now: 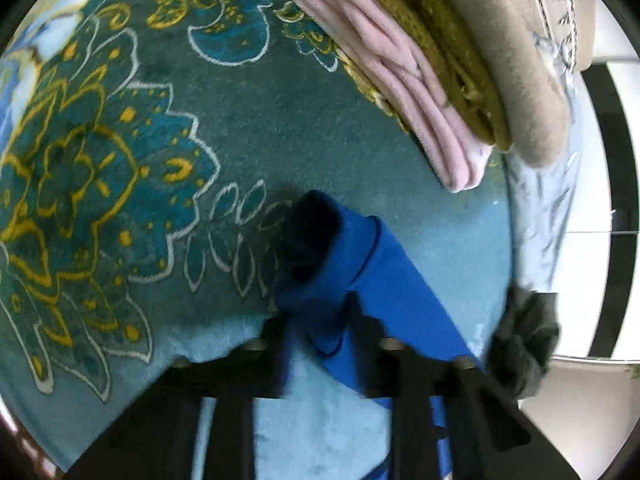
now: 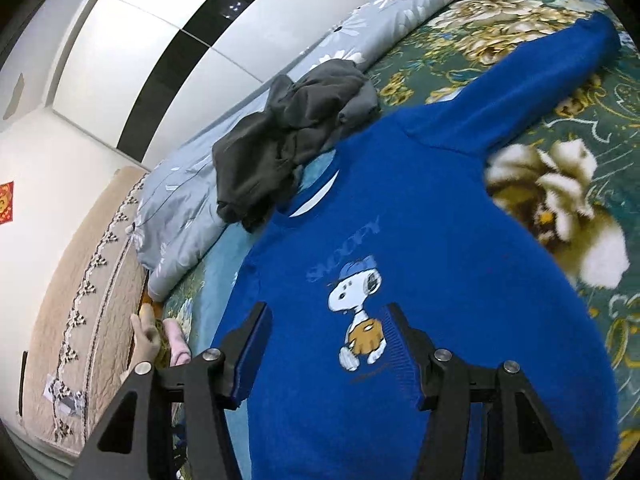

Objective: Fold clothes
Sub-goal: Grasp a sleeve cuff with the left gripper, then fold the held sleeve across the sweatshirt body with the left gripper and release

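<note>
A blue sweater point(image 2: 420, 220) with a cartoon dog print lies face up on the teal flowered blanket point(image 1: 160, 160), its far sleeve point(image 2: 540, 80) stretched out. In the left wrist view its other sleeve point(image 1: 340, 248) runs up between the fingers of my left gripper point(image 1: 320, 320), which is shut on it just behind the dark cuff opening. My right gripper point(image 2: 328, 312) hangs open over the lower front of the sweater, one finger on each side of the print, with nothing pinched between them.
A stack of folded clothes, pink point(image 1: 400, 80), olive point(image 1: 448, 52) and beige point(image 1: 500, 40), sits by the bed's edge. A crumpled grey garment point(image 2: 288, 136) lies near the sweater's collar, against a pale blue quilt point(image 2: 180, 208). Beyond stand a beige headboard point(image 2: 80, 300) and a white wardrobe point(image 2: 200, 20).
</note>
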